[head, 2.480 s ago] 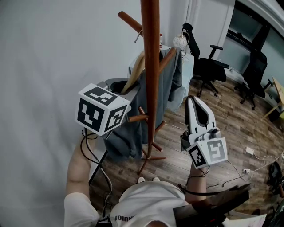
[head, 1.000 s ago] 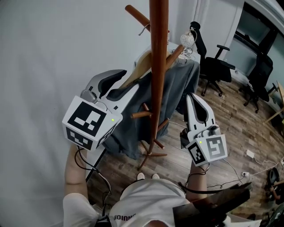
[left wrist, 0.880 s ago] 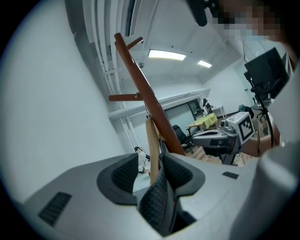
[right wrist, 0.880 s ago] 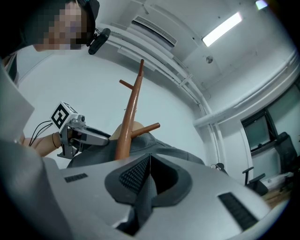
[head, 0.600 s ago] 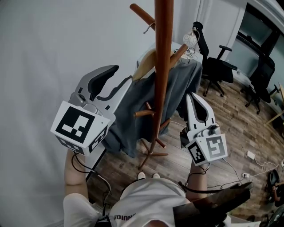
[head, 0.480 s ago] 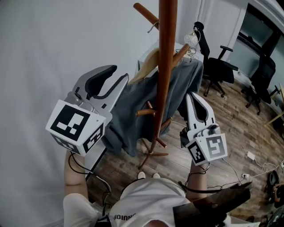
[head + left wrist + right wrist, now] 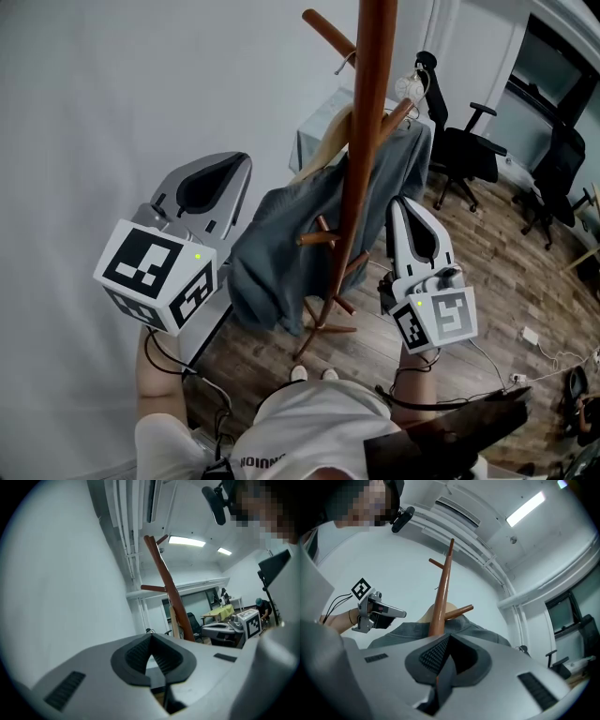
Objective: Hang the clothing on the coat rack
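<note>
Head view: the left hand-held gripper [image 7: 236, 167] has just clenched shut, empty, near the garment [image 7: 281, 239] hanging on the rack [image 7: 372, 141]. The right hand-held gripper [image 7: 404, 204] is clenched too. Hanging looks done.

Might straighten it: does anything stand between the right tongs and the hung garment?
Yes. The coat rack's pole stands ahead of the right tongs, across the garment's middle; cloth either side is open.

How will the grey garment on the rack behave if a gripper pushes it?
Likely floppy: the grey garment drapes in loose folds off its wooden hanger. It would probably swing rather than resist, since it hangs from one peg of the coat rack.
</note>
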A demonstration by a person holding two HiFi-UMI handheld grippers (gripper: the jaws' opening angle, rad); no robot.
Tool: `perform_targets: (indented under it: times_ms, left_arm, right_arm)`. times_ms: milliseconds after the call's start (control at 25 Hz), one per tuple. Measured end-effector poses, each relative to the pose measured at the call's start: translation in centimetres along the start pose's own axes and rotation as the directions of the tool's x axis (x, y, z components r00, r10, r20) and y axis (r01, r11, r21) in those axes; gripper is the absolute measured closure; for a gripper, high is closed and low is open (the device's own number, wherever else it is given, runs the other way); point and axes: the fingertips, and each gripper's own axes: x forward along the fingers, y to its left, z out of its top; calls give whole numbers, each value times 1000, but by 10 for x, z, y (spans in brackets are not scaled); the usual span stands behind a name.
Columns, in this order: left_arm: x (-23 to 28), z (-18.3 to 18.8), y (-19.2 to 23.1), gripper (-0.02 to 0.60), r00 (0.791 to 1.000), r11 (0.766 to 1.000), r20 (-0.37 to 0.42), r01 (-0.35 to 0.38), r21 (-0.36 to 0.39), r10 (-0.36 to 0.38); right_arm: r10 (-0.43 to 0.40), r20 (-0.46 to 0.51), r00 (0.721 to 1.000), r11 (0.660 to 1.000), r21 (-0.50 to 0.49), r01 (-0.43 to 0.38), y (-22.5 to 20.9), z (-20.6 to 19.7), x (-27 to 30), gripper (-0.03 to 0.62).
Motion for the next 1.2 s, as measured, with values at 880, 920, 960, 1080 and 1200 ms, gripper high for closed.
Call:
perform_targets:
  times_ms: [880, 920, 960, 1080, 1200]
  left_arm:
    - [0, -15, -2, 569, 999, 1000, -46, 18, 1, -18]
    - [0, -15, -2, 569, 999, 1000, -46, 18, 2, -18]
    - [1, -16, -2, 569, 999, 1000, -45, 18, 3, -18]
    - [0, -17, -2, 568, 999, 1000, -43, 19, 2, -18]
    - [-2, -17, -3, 569, 999, 1000, -41, 19, 1, -19]
  right_arm:
    - [21, 0, 1000, 997, -73, -21, 9, -5, 2, 576]
    - [22, 0, 1000, 997, -74, -22, 9, -5, 2, 576]
    - [22, 1, 1000, 997, -76, -22, 9, -5, 2, 576]
    - [23, 3, 1000, 997, -80, -23, 10, -6, 2, 576]
    - [27, 4, 1000, 996, -82, -27, 12, -5, 1, 576]
